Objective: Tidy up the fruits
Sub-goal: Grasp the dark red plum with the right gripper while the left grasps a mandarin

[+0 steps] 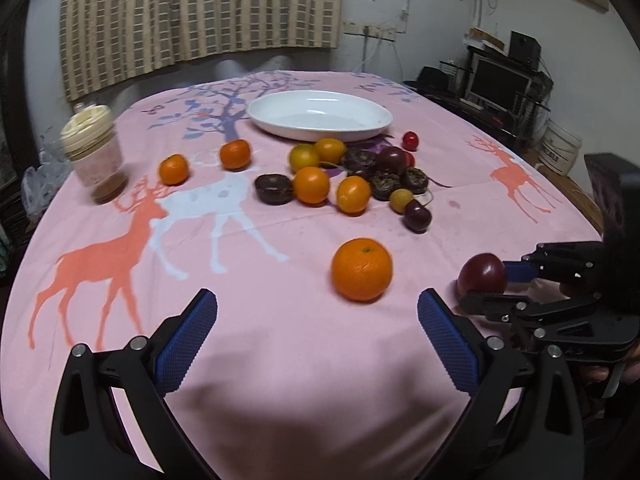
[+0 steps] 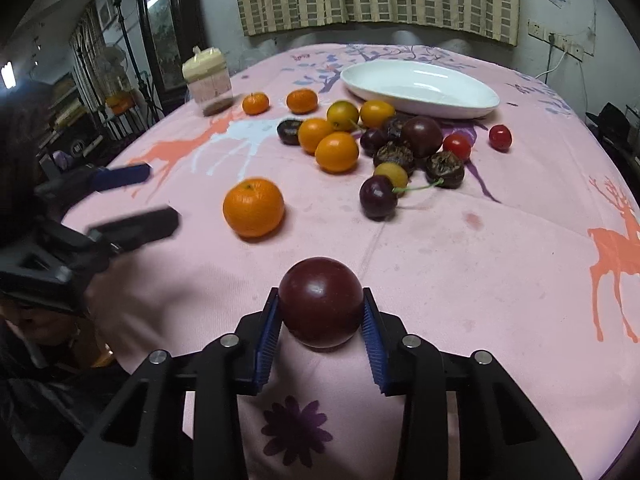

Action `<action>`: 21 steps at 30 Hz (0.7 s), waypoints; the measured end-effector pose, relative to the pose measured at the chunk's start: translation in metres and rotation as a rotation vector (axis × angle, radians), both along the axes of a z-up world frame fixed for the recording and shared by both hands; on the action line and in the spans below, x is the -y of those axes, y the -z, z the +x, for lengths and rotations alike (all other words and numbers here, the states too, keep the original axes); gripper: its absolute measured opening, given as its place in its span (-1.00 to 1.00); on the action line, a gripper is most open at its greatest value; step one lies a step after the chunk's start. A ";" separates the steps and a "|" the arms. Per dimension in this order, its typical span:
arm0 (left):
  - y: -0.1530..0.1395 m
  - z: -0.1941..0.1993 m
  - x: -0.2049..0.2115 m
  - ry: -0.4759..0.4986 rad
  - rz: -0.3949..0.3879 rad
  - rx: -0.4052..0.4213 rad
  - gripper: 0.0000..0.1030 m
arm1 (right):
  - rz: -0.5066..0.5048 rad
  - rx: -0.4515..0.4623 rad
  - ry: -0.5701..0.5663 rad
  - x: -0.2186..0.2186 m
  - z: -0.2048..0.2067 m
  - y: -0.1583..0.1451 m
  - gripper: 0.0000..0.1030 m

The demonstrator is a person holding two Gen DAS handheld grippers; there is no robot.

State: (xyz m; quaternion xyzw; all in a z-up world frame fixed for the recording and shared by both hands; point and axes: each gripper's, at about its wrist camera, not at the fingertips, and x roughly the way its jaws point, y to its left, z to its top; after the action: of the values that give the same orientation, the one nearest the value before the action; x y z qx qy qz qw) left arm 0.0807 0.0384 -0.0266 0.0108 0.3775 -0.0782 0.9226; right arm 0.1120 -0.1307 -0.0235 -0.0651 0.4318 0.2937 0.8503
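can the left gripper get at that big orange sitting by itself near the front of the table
Probably yes. The left gripper is open and the lone orange lies just ahead of its fingers on bare pink tablecloth, slightly right of centre. The right gripper, shut on a dark red fruit, sits off to the side.

Pink deer-print tablecloth (image 1: 280, 320), white dish (image 1: 320, 114) at 12 o'clock, jar (image 1: 94, 152) at 10 o'clock, fruit cluster (image 1: 352, 180) centre, lone orange (image 1: 362, 269) at 5 o'clock.
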 end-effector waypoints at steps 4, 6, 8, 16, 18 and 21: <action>0.007 0.029 0.021 0.071 0.008 -0.028 0.78 | 0.020 0.021 0.068 0.017 0.018 -0.014 -0.24; 0.015 0.046 0.029 0.092 0.017 -0.065 0.42 | 0.026 0.015 0.090 0.024 0.031 -0.015 -0.24; 0.024 0.060 0.030 0.088 0.005 -0.112 0.20 | 0.036 0.007 0.106 0.030 0.042 -0.015 -0.24; 0.031 0.086 0.020 0.191 -0.117 -0.250 -0.14 | 0.078 0.015 0.106 0.040 0.098 -0.033 -0.24; 0.021 0.102 0.011 0.200 -0.150 -0.255 -0.14 | 0.093 0.032 0.103 0.037 0.122 -0.043 -0.24; -0.008 0.144 -0.002 0.170 -0.142 -0.178 -0.14 | 0.132 0.067 0.109 0.031 0.172 -0.054 -0.23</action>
State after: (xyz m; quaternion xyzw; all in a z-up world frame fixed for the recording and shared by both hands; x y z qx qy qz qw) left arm 0.2250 0.0406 -0.0189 -0.0296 0.4492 -0.1831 0.8740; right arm 0.2845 -0.1613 0.0308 0.0049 0.3857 0.2725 0.8815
